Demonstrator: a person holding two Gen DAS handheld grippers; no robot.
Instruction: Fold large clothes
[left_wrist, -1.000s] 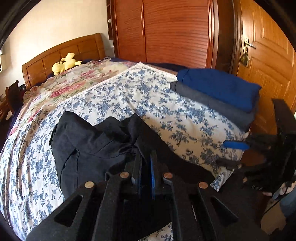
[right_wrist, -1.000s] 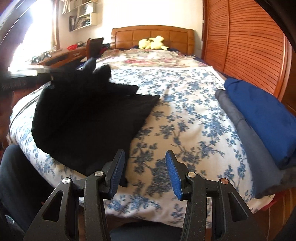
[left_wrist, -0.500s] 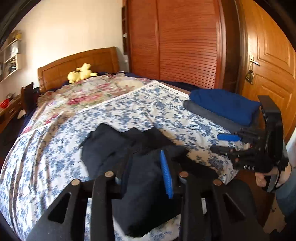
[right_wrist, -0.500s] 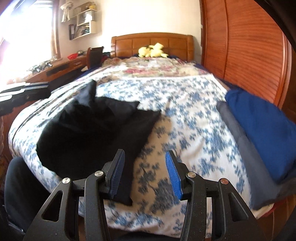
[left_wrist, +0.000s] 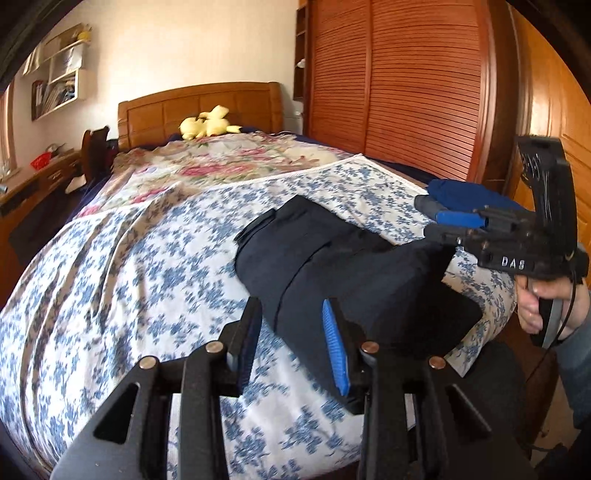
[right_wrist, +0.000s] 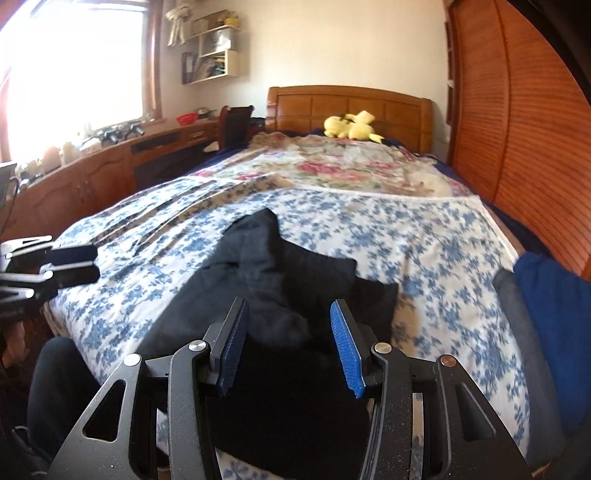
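A dark navy garment (left_wrist: 332, 266) lies partly folded and bunched on the blue-flowered bedspread (left_wrist: 129, 295), near the foot of the bed. My left gripper (left_wrist: 291, 339) hangs just short of its near edge, jaws open, nothing pinched between the blue pads. In the right wrist view the same garment (right_wrist: 277, 280) lies under my right gripper (right_wrist: 290, 332), which stands open above the cloth without touching it. Each gripper shows in the other's view: the right gripper (left_wrist: 428, 218) in a hand at the right, the left gripper (right_wrist: 74, 264) at the left edge.
A folded blue cloth (right_wrist: 550, 314) on a grey one (right_wrist: 513, 306) sits at the bed's right corner. A yellow plush toy (right_wrist: 351, 125) lies by the headboard. A wooden wardrobe (left_wrist: 406, 92) lines the right side, a desk (right_wrist: 110, 166) the left.
My left gripper opened, let go of the dark garment and drew away to the left. The garment now lies flatter on the bed. My right gripper rose a little, still open.
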